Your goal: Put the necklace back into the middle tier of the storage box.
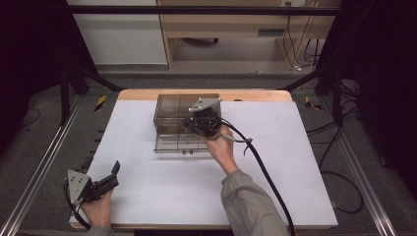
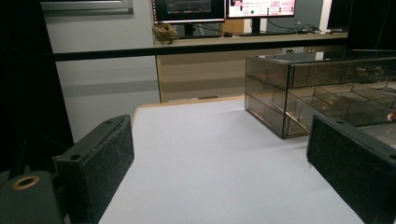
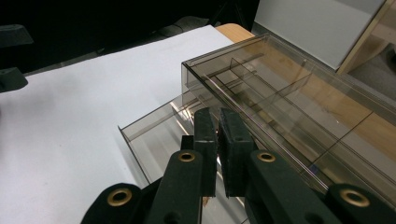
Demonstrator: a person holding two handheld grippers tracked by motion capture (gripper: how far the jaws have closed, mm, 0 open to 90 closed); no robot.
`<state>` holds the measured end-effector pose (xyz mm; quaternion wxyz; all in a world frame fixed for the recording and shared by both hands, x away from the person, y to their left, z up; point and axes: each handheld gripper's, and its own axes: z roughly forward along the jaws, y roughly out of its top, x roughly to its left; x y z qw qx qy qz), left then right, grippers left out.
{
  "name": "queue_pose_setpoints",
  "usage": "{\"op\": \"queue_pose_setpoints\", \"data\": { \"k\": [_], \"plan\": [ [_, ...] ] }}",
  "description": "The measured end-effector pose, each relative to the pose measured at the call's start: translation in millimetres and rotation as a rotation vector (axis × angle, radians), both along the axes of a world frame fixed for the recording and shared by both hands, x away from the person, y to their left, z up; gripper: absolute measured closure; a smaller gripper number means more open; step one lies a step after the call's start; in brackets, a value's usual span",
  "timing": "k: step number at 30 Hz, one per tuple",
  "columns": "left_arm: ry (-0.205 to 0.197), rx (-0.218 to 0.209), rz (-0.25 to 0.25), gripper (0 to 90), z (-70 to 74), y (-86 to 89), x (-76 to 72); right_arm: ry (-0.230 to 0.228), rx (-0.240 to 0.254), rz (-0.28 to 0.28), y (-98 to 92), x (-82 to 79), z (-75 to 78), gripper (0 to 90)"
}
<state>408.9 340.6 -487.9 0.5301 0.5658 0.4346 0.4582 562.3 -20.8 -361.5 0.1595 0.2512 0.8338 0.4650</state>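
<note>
Two tongs: right tongs (image 3: 217,122) are closing emptily over the organizer's (image 1: 172,118) open drawer (image 3: 154,135); left tongs (image 2: 219,154) are gaping over the white bench (image 1: 147,187).

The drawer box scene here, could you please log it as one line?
right gripper: shut, over open drawer | drawer box: smoky clear | left gripper: open, nothing held

One clear smoky drawer box (image 1: 169,120) with one drawer (image 1: 179,146) pulled out, two grippers, one white table sheet (image 1: 162,191), two monitors (image 2: 189,9) beyond
</note>
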Motion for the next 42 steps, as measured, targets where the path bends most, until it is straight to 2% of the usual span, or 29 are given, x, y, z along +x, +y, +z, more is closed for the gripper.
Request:
{"op": "queue_pose_setpoints", "data": {
  "k": [15, 26, 30, 42],
  "plan": [
    [0.0, -0.001, -0.001, 7.2, 0.0, 0.0, 0.1, 0.002, -0.044, -0.011, 4.9, 1.8, -10.8, 86.6],
    [0.001, 0.001, -0.001, 7.2, 0.0, -0.1, 0.1, 0.034, -0.036, -0.021, 0.2, 3.9, -24.9, 86.6],
    [0.001, 0.001, -0.001, 7.2, 0.0, -0.1, 0.1, 0.047, -0.057, -0.024, 0.9, 4.8, -34.1, 86.6],
    [0.002, 0.0, -0.002, 7.2, 0.0, 0.0, 0.2, 0.069, -0.062, -0.027, 3.5, 6.1, -47.2, 86.6]
  ]
}}
